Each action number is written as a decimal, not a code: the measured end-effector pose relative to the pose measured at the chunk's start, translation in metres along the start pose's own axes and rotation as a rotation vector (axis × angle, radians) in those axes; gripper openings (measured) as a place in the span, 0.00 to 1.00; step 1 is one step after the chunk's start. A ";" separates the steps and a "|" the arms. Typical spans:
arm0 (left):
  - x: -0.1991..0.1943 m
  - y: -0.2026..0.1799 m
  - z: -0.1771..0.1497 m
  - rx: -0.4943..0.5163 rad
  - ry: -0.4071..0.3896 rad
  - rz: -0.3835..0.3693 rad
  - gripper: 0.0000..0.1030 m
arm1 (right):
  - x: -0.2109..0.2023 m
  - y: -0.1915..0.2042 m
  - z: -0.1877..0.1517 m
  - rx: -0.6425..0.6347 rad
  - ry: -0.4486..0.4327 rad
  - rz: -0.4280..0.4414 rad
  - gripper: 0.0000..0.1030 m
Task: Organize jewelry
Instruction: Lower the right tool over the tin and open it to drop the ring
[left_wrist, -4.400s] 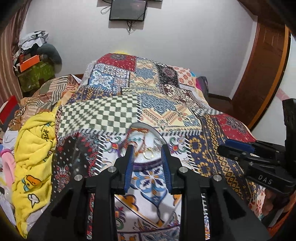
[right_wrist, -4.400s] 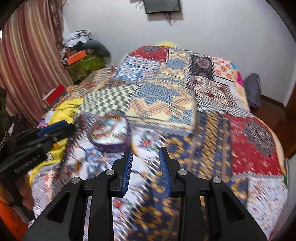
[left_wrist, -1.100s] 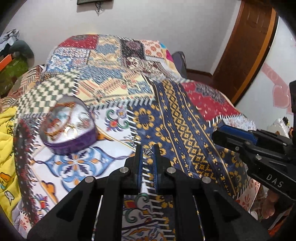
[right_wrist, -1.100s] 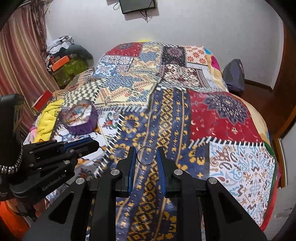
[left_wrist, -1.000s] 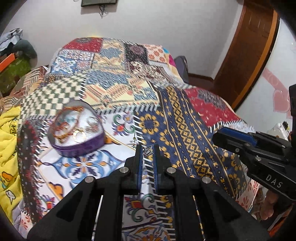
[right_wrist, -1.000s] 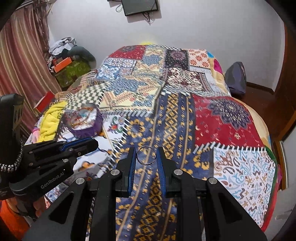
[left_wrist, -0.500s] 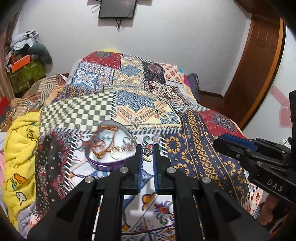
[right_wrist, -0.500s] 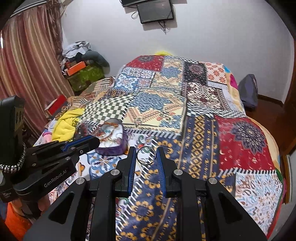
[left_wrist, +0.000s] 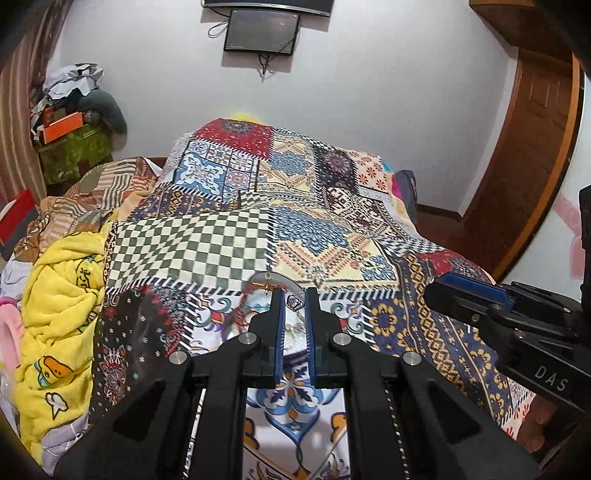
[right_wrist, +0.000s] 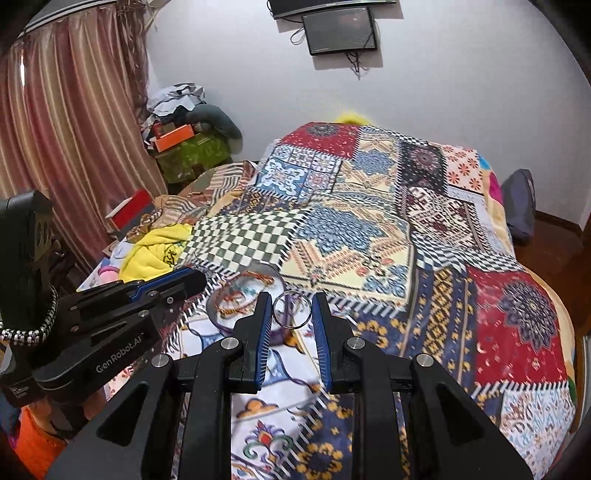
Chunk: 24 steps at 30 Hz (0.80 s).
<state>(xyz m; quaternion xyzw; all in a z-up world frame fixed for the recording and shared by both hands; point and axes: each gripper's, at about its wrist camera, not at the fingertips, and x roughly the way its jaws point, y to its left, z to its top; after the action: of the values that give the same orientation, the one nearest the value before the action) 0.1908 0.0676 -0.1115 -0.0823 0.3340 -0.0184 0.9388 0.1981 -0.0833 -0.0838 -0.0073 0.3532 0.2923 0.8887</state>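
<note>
My left gripper (left_wrist: 294, 300) is shut on a small silver ring (left_wrist: 295, 302) and holds it right over the round purple jewelry tin (left_wrist: 258, 286), which is mostly hidden behind the fingers. My right gripper (right_wrist: 291, 309) is shut on a thin silver hoop (right_wrist: 291, 314), held just right of the same tin (right_wrist: 240, 295). The tin sits on the patchwork bedspread (right_wrist: 369, 240) and holds orange beaded strands and rings. The left gripper also shows in the right wrist view (right_wrist: 173, 284), and the right gripper in the left wrist view (left_wrist: 469, 295).
A yellow towel (left_wrist: 55, 295) and a clothes pile lie at the bed's left edge. A green box with clutter (right_wrist: 192, 151) stands by the curtain. A wooden door (left_wrist: 524, 166) is at right, a grey bag (right_wrist: 519, 203) on the floor.
Both grippers have swung left and forward from the blue and yellow patch to the tin, each still holding its piece. The left gripper now hovers over the tin.
</note>
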 end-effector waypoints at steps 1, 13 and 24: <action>0.001 0.002 0.001 -0.002 -0.002 0.003 0.08 | 0.003 0.002 0.002 -0.002 -0.002 0.006 0.19; 0.022 0.026 0.002 -0.033 0.005 0.017 0.08 | 0.035 0.013 0.014 -0.019 0.012 0.042 0.19; 0.053 0.031 -0.011 -0.032 0.073 -0.017 0.08 | 0.069 0.017 0.015 -0.055 0.077 0.032 0.19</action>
<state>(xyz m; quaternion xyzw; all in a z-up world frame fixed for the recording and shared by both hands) 0.2241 0.0922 -0.1579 -0.0992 0.3676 -0.0240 0.9244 0.2387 -0.0304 -0.1135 -0.0373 0.3792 0.3154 0.8691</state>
